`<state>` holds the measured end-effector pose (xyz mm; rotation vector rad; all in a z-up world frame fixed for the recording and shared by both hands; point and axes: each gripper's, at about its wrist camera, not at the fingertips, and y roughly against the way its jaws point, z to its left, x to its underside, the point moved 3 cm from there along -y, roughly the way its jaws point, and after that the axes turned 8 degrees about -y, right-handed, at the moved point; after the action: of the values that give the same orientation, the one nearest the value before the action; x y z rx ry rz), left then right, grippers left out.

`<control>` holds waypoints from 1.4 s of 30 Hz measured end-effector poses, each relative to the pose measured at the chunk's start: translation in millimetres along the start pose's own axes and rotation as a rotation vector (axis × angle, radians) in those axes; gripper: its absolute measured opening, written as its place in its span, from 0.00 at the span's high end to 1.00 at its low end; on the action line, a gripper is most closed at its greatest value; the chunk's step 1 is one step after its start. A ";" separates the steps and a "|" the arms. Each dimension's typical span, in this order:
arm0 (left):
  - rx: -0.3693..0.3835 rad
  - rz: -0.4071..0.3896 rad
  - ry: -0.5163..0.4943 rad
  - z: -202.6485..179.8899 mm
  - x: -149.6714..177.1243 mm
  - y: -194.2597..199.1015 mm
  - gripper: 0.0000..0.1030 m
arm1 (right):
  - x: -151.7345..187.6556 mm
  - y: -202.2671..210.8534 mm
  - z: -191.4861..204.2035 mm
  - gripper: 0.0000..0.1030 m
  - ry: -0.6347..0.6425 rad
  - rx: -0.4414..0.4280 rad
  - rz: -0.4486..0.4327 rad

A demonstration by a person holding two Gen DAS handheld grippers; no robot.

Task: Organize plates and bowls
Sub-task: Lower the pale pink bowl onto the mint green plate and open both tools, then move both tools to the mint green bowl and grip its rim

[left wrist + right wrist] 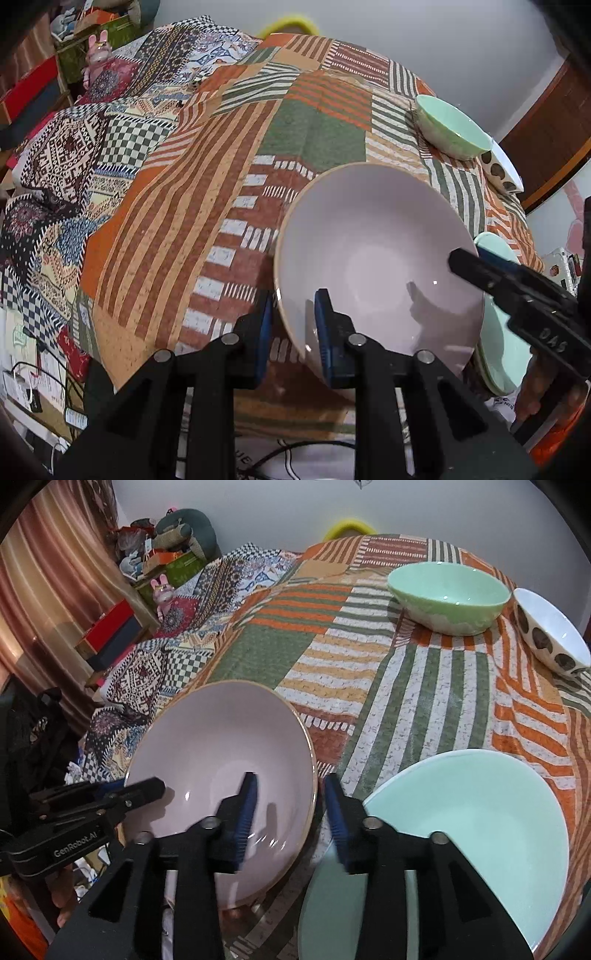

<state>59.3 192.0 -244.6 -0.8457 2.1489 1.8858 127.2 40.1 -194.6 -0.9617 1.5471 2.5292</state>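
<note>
Blue pads, left gripper [291, 328]: clamped on the near rim of the pink bowl [376, 258], lower centre of frame.
Right gripper [290, 812]: jaws apart, straddling the bowl's right rim, pads not pressing.
Pink bowl: tilted, carried by one rim pinch.
Mint plate [480, 830]: lower right, just beside.
Green bowl [448, 594], spotted bowl [550, 635]: upper right on the patchwork cloth [406, 686].
Risk: bowl may swing or slip from the single pinch and strike the plate.

We hold the pink bowl [376, 258] by its rim with our left gripper [291, 332], over the striped cloth [207, 177].
</note>
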 end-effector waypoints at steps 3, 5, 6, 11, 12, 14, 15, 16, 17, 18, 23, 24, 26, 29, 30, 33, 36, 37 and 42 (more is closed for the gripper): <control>-0.004 -0.010 0.001 -0.3 3.5 7.8 0.78 | -1.3 8.2 -2.0 0.55 -0.003 0.002 -0.022; -0.007 -0.025 -0.006 -2.4 4.1 15.3 0.78 | -1.7 13.4 -3.9 0.55 -0.006 -0.004 -0.028; -0.009 -0.033 -0.010 -3.8 3.5 18.7 0.78 | -1.8 15.6 -4.7 0.55 -0.009 -0.007 -0.030; -0.029 -0.099 -0.053 -17.1 -2.7 44.6 0.78 | -1.3 30.5 -6.8 0.54 -0.017 -0.029 -0.050; -0.036 -0.118 -0.066 -21.1 -5.1 51.1 0.78 | -1.6 35.6 -7.1 0.54 -0.012 -0.028 -0.064; -0.040 -0.156 -0.091 -30.1 -11.1 64.8 0.78 | -2.9 43.8 -7.3 0.54 0.000 -0.022 -0.087; -0.036 -0.171 -0.099 -34.0 -13.9 70.4 0.78 | -4.2 49.7 -7.4 0.54 0.007 -0.019 -0.104; -0.030 -0.189 -0.108 -39.1 -17.5 77.5 0.78 | -5.2 54.0 -7.5 0.54 0.013 -0.018 -0.116; -0.025 -0.207 -0.116 -44.1 -21.3 83.7 0.78 | -7.7 61.7 -7.4 0.54 0.022 -0.015 -0.137; -0.020 -0.229 -0.130 -50.3 -26.0 92.0 0.77 | -10.3 68.1 -8.0 0.55 0.027 -0.011 -0.158; 0.003 -0.328 -0.182 -78.1 -48.7 122.8 0.62 | -24.6 102.5 -12.2 0.54 0.041 0.001 -0.268; -0.001 -0.357 -0.192 -84.6 -54.0 129.0 0.59 | -27.9 109.1 -14.0 0.54 0.041 0.006 -0.290; -0.010 -0.403 -0.212 -95.6 -65.0 137.7 0.55 | -33.7 120.5 -19.0 0.54 0.039 0.014 -0.328; 0.004 -0.430 -0.230 -108.5 -80.0 142.9 0.50 | -43.1 135.1 -31.1 0.54 0.018 0.024 -0.374; 0.011 -0.434 -0.229 -111.8 -86.1 142.5 0.48 | -46.7 138.5 -36.0 0.54 0.006 0.026 -0.385; 0.017 -0.428 -0.216 -117.9 -105.4 135.4 0.41 | -56.5 145.8 -48.8 0.54 -0.029 0.033 -0.413; 0.012 -0.402 -0.224 -122.8 -123.9 120.9 0.41 | -65.8 150.3 -62.0 0.54 -0.056 0.047 -0.433; 0.009 -0.392 -0.228 -124.4 -129.6 114.9 0.41 | -68.6 150.9 -65.2 0.54 -0.063 0.053 -0.438; 0.006 -0.332 -0.243 -132.5 -155.8 79.9 0.41 | -84.0 143.1 -82.1 0.54 -0.097 0.074 -0.439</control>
<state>179.7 117.2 -76.9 -0.8596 1.7489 1.7142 188.6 -75.1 -63.4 -1.0187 1.2293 2.1651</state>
